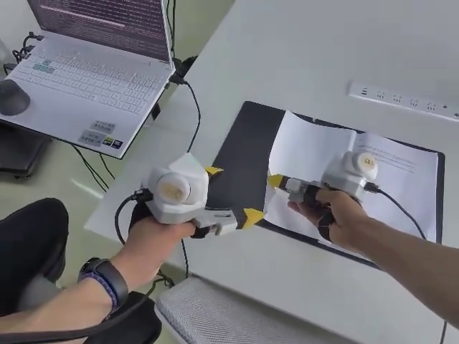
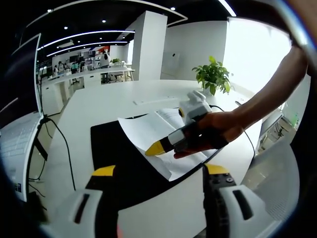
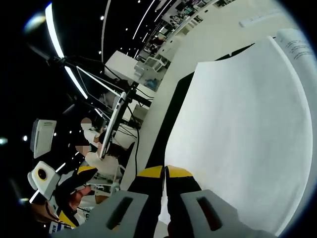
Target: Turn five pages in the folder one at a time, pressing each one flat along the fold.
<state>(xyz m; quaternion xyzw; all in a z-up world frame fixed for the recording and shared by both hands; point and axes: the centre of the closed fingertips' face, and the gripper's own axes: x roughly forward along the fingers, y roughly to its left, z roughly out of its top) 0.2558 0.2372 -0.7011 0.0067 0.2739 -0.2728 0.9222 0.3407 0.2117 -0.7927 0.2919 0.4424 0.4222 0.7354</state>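
Note:
A black folder [image 1: 240,158] lies open on the white table [image 1: 301,50]. Its bare left cover is dark and a printed sheet [image 1: 401,179] rests on the right side. A blank white page [image 1: 308,154] stands lifted and curved over the fold. My right gripper [image 1: 276,180] is shut on that page's near left edge, and the page [image 3: 237,129] spreads out beyond its closed jaws [image 3: 164,172]. My left gripper [image 1: 233,193] hovers open over the folder's near left corner, apart from the page, with nothing between its jaws [image 2: 160,170]. The right gripper [image 2: 163,144] shows ahead of it.
An open laptop [image 1: 93,64] and a mouse [image 1: 13,97] sit on a lower desk to the left, with cables [image 1: 193,115] running to the table edge. A white power strip [image 1: 401,100] lies behind the folder. A grey chair seat [image 1: 229,315] is just below the near edge.

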